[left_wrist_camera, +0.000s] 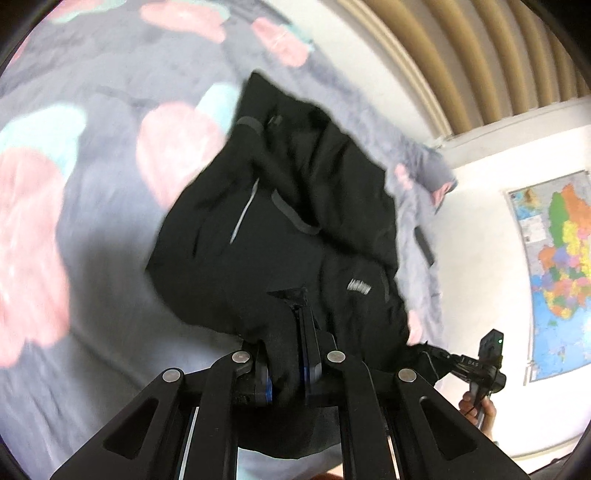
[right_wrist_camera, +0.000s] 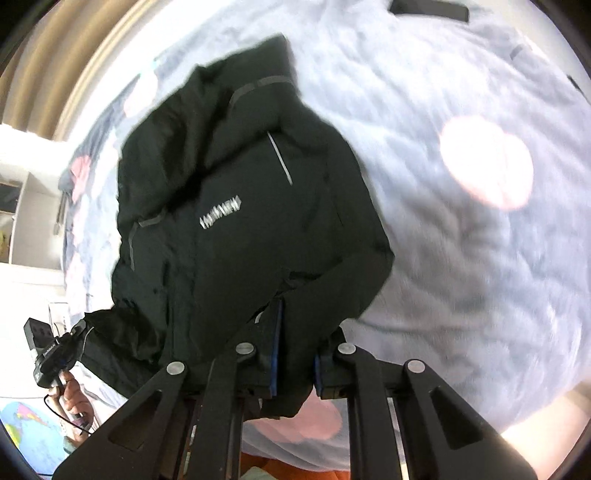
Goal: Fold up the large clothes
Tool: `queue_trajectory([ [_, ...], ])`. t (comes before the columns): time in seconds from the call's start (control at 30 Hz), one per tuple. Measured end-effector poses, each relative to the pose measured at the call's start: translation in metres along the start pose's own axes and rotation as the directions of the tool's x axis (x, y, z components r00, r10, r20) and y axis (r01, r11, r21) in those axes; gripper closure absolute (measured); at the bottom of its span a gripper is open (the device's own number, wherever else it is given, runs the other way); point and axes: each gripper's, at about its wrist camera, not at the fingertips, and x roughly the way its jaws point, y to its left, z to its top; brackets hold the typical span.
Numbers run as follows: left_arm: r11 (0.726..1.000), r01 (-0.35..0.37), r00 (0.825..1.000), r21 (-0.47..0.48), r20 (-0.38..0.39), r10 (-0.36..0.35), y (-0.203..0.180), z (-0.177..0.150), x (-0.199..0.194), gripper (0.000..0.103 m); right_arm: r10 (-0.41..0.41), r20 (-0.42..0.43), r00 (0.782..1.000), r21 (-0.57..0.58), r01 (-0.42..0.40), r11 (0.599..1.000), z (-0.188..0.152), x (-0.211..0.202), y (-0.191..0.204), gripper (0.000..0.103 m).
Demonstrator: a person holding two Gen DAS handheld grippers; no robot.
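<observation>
A black jacket [left_wrist_camera: 280, 229] with grey trim and a small silver logo hangs bunched over a grey blanket [left_wrist_camera: 92, 206] with pink and teal blotches. My left gripper [left_wrist_camera: 286, 354] is shut on a fold of the jacket's near edge. In the right wrist view the same black jacket [right_wrist_camera: 236, 206] fills the middle, and my right gripper [right_wrist_camera: 295, 350] is shut on another part of its near edge. Each gripper shows in the other's view, the right gripper [left_wrist_camera: 476, 363] low at the right and the left gripper [right_wrist_camera: 51, 354] low at the left, both at the jacket's edge.
The grey blanket [right_wrist_camera: 461, 240] covers the bed on all sides of the jacket. A white wall with a coloured map [left_wrist_camera: 557, 273] stands at the right. Beige curtains [left_wrist_camera: 461, 55] hang beyond the bed. A dark flat object [right_wrist_camera: 428, 11] lies on the far blanket.
</observation>
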Motion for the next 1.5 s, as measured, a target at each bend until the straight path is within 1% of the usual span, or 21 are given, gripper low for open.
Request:
queue_trajectory([
  [0.13,0.999,0.041,0.996,0.012,0.077,-0.042,-0.018,0.036,-0.005,0.092,0.032,0.050,0.998,-0.003,-0.032,0.999,0.036,-0.012,0.012,0.087],
  [0.2,0.999,0.048,0.992,0.021,0.114,-0.050,-0.025,0.058,-0.007,0.092,0.051,0.078,0.996,-0.002,-0.051,0.999,0.060,-0.019,0.016,0.087],
  [0.3,0.998,0.049,0.985,0.034,0.161,-0.054,-0.035,0.100,-0.005,0.092,0.068,0.129,0.989,-0.006,-0.067,0.998,0.105,-0.024,0.027,0.087],
  [0.37,0.998,0.037,0.981,0.043,0.189,-0.045,-0.042,0.135,0.003,0.092,0.067,0.168,0.984,-0.015,-0.066,0.998,0.138,-0.026,0.036,0.087],
  [0.53,0.998,-0.031,0.973,0.061,0.229,0.017,-0.059,0.219,0.045,0.092,0.058,0.240,0.969,-0.051,-0.047,0.998,0.229,-0.021,0.071,0.087],
  [0.6,0.998,-0.048,0.971,0.048,0.236,0.036,-0.059,0.251,0.069,0.092,0.016,0.257,0.966,-0.077,0.004,0.997,0.266,-0.006,0.089,0.087],
  [0.7,0.997,-0.076,0.975,0.005,0.210,0.073,-0.048,0.294,0.118,0.091,-0.051,0.259,0.964,-0.090,0.076,0.993,0.306,0.026,0.107,0.086],
  [0.73,0.994,-0.111,0.975,0.002,0.192,0.109,-0.043,0.304,0.139,0.090,-0.081,0.248,0.965,-0.089,0.105,0.990,0.319,0.042,0.108,0.085],
  [0.8,0.981,-0.196,0.970,-0.009,0.142,0.195,-0.032,0.312,0.177,0.090,-0.135,0.207,0.969,-0.073,0.153,0.986,0.342,0.083,0.106,0.083],
  [0.83,0.972,-0.236,0.966,-0.016,0.108,0.236,-0.024,0.315,0.197,0.090,-0.140,0.181,0.973,-0.058,0.153,0.987,0.349,0.100,0.102,0.081],
  [0.9,0.961,-0.275,0.961,-0.011,0.026,0.276,-0.010,0.314,0.233,0.090,-0.143,0.114,0.983,-0.017,0.146,0.989,0.360,0.138,0.091,0.080],
  [0.93,0.962,-0.274,0.962,-0.001,-0.007,0.274,-0.003,0.313,0.247,0.089,-0.146,0.073,0.987,0.006,0.146,0.989,0.364,0.160,0.084,0.080],
  [0.97,0.963,-0.271,0.963,0.006,-0.010,0.271,0.001,0.313,0.253,0.089,-0.141,0.041,0.989,0.026,0.140,0.990,0.366,0.178,0.078,0.079],
  [1.07,0.968,-0.249,0.968,0.010,-0.026,0.249,0.005,0.318,0.255,0.089,-0.139,0.027,0.990,0.037,0.138,0.990,0.368,0.199,0.073,0.079],
  [1.13,0.975,-0.220,0.975,0.003,-0.040,0.220,0.007,0.321,0.251,0.089,-0.147,0.019,0.989,0.026,0.146,0.989,0.369,0.201,0.074,0.078],
  [1.2,0.977,-0.212,0.976,0.016,-0.045,0.212,0.005,0.322,0.244,0.089,-0.138,0.012,0.990,0.020,0.137,0.990,0.369,0.196,0.074,0.078],
  [1.3,0.966,-0.233,0.971,0.110,-0.032,0.237,-0.009,0.314,0.223,0.085,-0.097,0.010,0.995,0.029,0.097,0.995,0.366,0.180,0.069,0.077],
  [1.37,0.963,-0.222,0.973,0.156,-0.030,0.229,-0.018,0.307,0.203,0.081,-0.067,0.019,0.998,0.042,0.066,0.997,0.362,0.165,0.067,0.071],
  [1.4,0.965,-0.201,0.977,0.166,-0.038,0.210,-0.020,0.304,0.192,0.078,-0.045,0.026,0.999,0.047,0.044,0.998,0.358,0.155,0.065,0.069],
  [1.47,0.972,-0.160,0.983,0.174,-0.060,0.172,-0.024,0.301,0.174,0.071,0.012,0.043,0.999,0.052,-0.015,0.999,0.351,0.135,0.062,0.058],
  [1.5,0.972,-0.148,0.985,0.184,-0.065,0.163,-0.026,0.298,0.162,0.057,0.037,0.050,0.998,0.052,-0.039,0.998,0.347,0.126,0.061,0.053],
])
